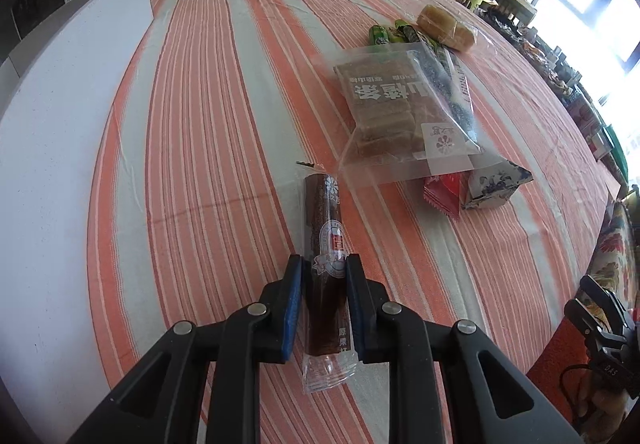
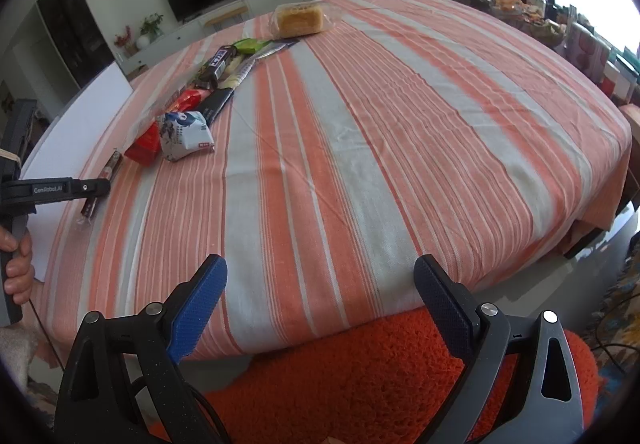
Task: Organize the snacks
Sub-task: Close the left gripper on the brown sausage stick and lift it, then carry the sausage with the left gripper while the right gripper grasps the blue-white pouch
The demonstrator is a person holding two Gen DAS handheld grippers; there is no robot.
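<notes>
My left gripper [image 1: 324, 264] is shut on a long brown snack roll [image 1: 326, 212] in a clear wrapper, gripping it near the middle with both blue pads against its sides. The roll sticks out ahead of and behind the jaws, low over the striped tablecloth [image 1: 200, 124]; I cannot tell whether it touches the cloth. In the right wrist view the same roll [image 2: 114, 162] and left gripper [image 2: 96, 186] sit at the far left. My right gripper [image 2: 320, 264] is open and holds nothing, above the table's near edge.
A snack pile lies beyond the roll: a clear bag of brown slabs [image 1: 388, 104], green packets [image 1: 380, 36], wrapped bread [image 1: 446, 26], a red packet [image 1: 444, 192], a blue-white packet [image 1: 496, 184]. A white board [image 1: 60, 124] borders the left. An orange cushion [image 2: 360, 384] lies below the edge.
</notes>
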